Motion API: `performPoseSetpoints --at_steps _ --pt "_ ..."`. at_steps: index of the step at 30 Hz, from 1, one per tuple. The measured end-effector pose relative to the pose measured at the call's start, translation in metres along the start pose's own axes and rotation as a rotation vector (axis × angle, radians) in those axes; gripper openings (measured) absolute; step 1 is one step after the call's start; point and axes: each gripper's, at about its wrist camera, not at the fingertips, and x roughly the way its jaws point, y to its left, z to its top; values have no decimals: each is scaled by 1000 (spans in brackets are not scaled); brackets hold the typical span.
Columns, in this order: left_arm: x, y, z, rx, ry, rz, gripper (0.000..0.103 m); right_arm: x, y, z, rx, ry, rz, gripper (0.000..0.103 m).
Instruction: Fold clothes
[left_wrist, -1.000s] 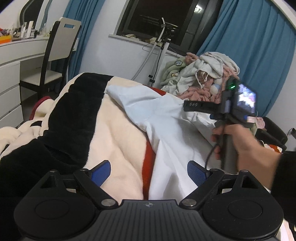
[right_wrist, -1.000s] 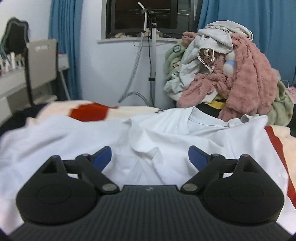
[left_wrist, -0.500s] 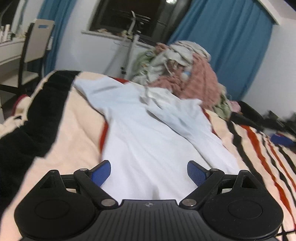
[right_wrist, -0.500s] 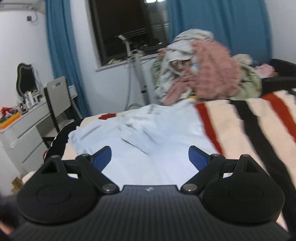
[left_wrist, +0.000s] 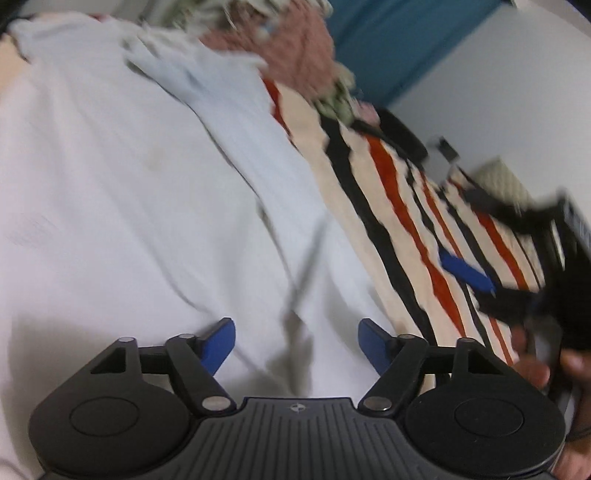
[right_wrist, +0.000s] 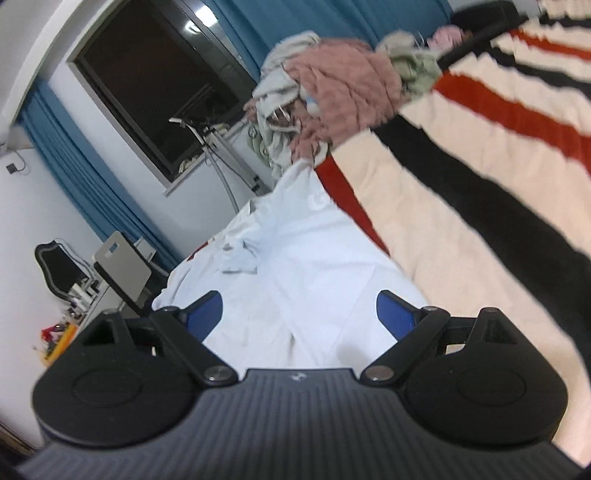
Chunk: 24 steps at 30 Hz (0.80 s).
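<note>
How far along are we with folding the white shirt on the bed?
Done: the white shirt lies spread on the striped blanket, collar toward the clothes pile. In hand: the left gripper hangs over the hem area with its jaws closing and no cloth pinched yet; the right gripper is open above the shirt's edge. Left: every fold; none shows yet.

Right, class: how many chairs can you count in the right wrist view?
2. A grey-backed chair stands at the white desk at left; a black-framed chair sits just beyond it, nearer the wall. Others could be hidden behind the bed or outside the frame.
</note>
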Motion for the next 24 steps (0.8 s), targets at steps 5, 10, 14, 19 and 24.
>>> performPoseSetpoints --at_steps 5,10,14,19,24 --pt "31 -9 -20 21 31 -7 51 4 -8 -5 48 47 32 91" --pt "27 1 -22 -27 33 -17 3 3 -13 -7 87 63 37 91" --pt "8 1 -21 -57 34 -83 2 3 -11 -9 76 68 29 91" --pt "-14 -5 -34 -75 17 -94 1 3 -8 -10 58 72 12 91" --pt "-9 1 -43 -58 61 -16 2 3 -7 -11 52 76 5 91"
